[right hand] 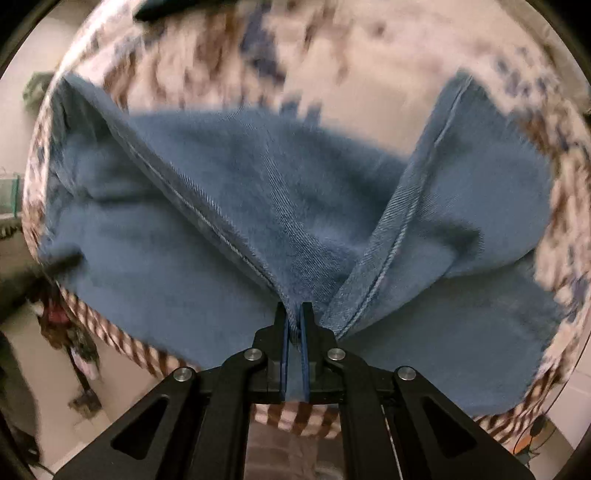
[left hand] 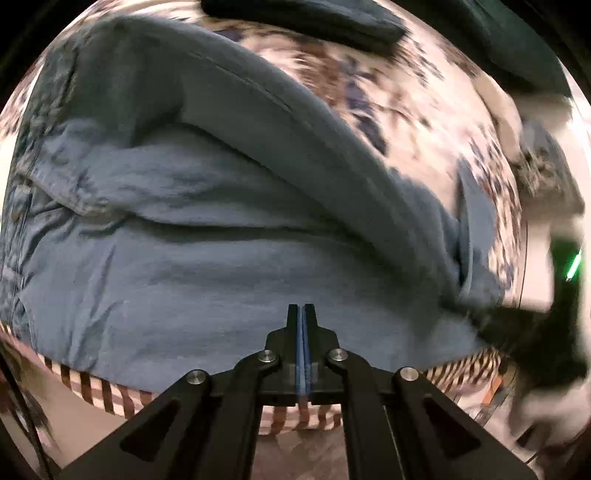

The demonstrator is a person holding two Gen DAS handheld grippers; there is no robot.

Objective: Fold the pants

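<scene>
**Jeans mid-fold on patterned bed, right gripper pinching fabric**

Left gripper [left hand: 302,312]: jaws pressed together over the blue jeans [left hand: 207,236], though whether any denim sits between them I cannot tell. Jeans lie spread on the floral bedspread [left hand: 369,92], waistband end at far left. Right gripper [right hand: 294,314] is clamped on a gathered seam of the jeans [right hand: 303,206], cloth tented up. Best carry both ends level, keep seams aligned. Motion blur; jeans' full outline cut off; dark item [left hand: 314,18] at top unidentifiable.
</scene>
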